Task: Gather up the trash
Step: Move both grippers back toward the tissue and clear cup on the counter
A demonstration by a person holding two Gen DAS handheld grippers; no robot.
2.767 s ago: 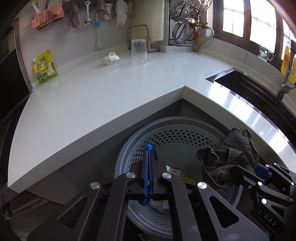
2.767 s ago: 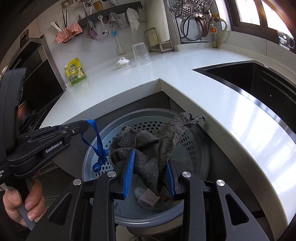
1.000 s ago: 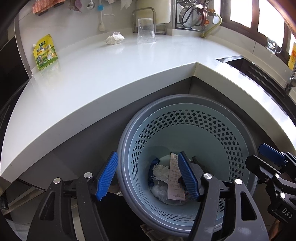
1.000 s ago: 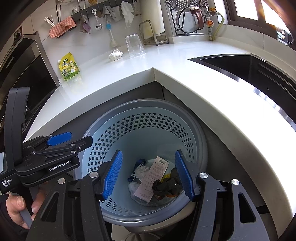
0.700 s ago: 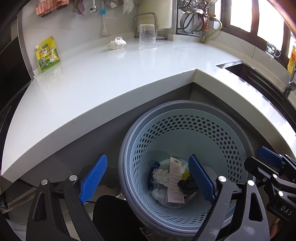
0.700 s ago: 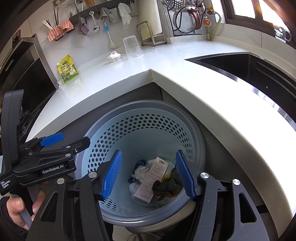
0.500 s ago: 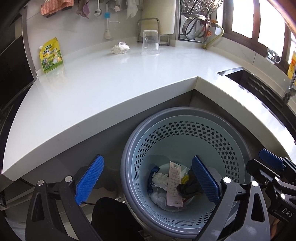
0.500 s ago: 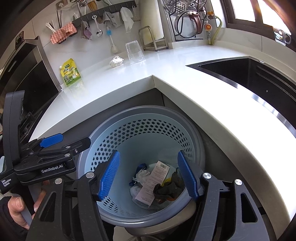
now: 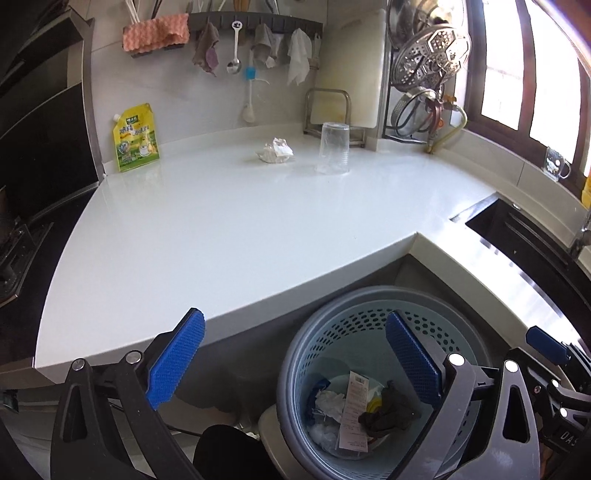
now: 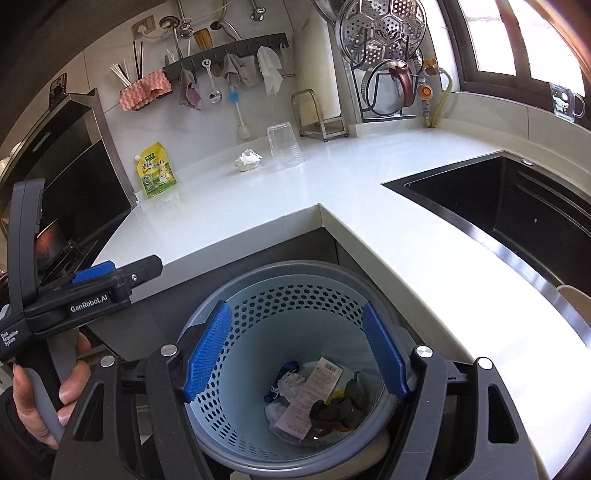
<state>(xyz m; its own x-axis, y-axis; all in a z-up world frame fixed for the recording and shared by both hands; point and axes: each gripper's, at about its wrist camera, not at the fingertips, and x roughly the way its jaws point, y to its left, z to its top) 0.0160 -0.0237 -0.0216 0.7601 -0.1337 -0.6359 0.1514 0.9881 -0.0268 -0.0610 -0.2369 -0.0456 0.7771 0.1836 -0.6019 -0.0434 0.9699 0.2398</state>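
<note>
A blue-grey perforated bin stands on the floor in the counter's inner corner. At its bottom lie a dark grey cloth, a paper label and white tissue. My left gripper hovers over the bin's left rim, its jaws still opening, with nothing between them. My right gripper hangs above the bin mouth, jaws also opening and empty. On the white counter rest a crumpled white paper, an upturned clear plastic cup and a yellow-green pouch.
A dark sink is set into the counter at the right. Cloths, a spoon and a brush hang on a wall rail; a metal rack with lids fills the back corner. A hand holds the left gripper's handle.
The grey cloth and a blue strap left the jaws and now lie in the bin. Both grippers have since risen and tilted up toward the counter, their jaws spreading wider.
</note>
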